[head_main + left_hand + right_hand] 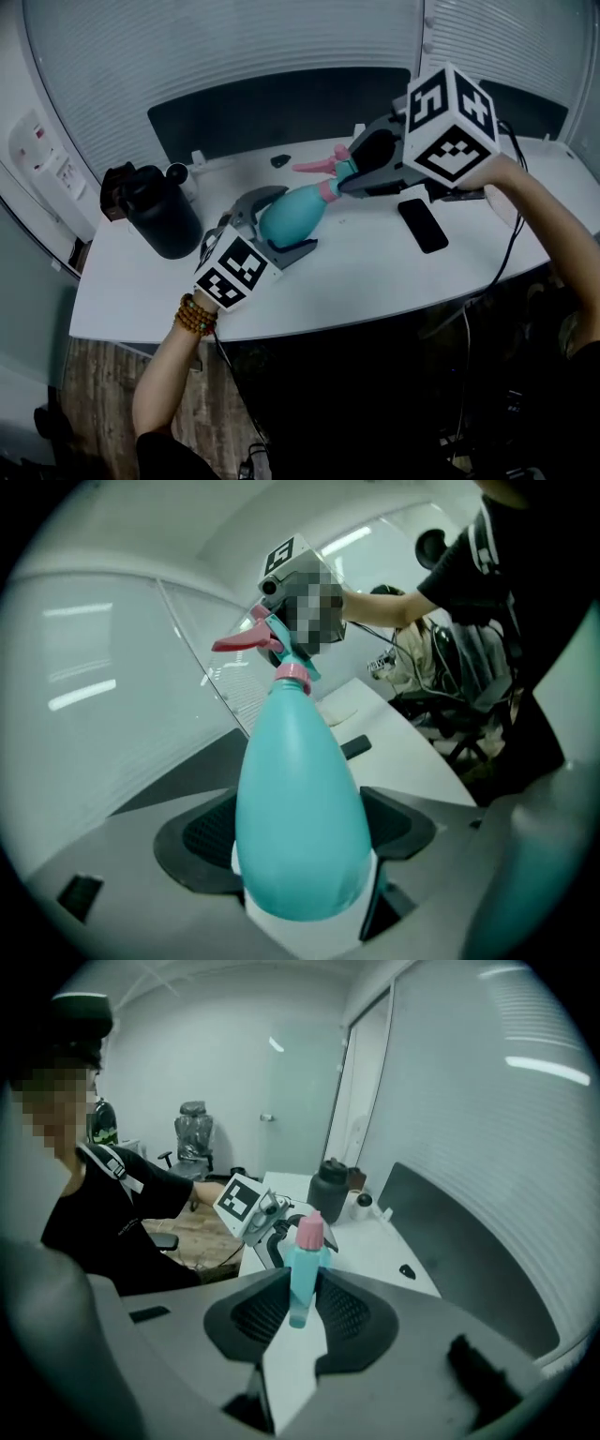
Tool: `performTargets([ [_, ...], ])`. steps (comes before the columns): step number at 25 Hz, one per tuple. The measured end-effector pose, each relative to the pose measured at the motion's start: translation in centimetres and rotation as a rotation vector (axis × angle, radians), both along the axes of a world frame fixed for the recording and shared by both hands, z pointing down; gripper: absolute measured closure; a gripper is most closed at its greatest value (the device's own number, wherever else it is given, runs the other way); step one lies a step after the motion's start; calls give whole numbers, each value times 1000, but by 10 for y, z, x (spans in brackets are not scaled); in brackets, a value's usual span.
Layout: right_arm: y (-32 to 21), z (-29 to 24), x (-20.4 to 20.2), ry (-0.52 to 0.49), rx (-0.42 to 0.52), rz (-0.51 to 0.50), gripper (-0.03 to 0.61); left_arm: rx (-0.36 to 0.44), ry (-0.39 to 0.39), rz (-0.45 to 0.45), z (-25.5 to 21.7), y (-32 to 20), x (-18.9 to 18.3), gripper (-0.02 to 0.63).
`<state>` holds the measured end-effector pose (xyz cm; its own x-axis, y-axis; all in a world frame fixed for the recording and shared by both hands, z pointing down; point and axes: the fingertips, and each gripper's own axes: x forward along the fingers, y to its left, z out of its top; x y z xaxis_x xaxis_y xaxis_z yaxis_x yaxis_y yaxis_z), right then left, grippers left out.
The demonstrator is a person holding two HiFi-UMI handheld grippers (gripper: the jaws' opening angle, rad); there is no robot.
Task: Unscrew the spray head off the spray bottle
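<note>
A teal spray bottle [289,216] is held tilted above the white table [375,281], with its neck toward the right. My left gripper [281,225] is shut on the bottle's wide body [298,799], a finger on each side. The spray head [339,174] is teal, with a pink trigger [313,165] and a pink collar [292,673]. My right gripper [351,178] is shut on that head; its pads press the teal head [304,1283] just behind the pink collar [310,1232]. In the left gripper view a mosaic patch hides most of the right gripper.
A black jug [159,214] stands at the table's left. A black phone [423,225] lies under the right arm and a small dark object [279,160] lies near the back edge. A dark panel [234,112] runs behind the table. An office chair [192,1133] stands far off.
</note>
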<state>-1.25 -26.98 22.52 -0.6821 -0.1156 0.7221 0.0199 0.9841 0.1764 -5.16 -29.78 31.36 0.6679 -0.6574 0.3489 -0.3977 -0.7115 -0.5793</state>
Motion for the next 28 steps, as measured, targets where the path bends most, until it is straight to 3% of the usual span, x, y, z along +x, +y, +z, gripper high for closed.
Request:
performTargets([
  [4,-13,4,-5,158,-125,37,492,-127,118,76,12,-2,14,209],
  [14,-19,31,-13,500,-216,54,492,-332,116,202,46,3,30,207],
  [20,-16,39,-25,584,-233,59,492,-373,65,222,57,1,33,209],
  [28,-24,68,-23,698,-205,67,492,-399,172,188,40,-12,24,207],
])
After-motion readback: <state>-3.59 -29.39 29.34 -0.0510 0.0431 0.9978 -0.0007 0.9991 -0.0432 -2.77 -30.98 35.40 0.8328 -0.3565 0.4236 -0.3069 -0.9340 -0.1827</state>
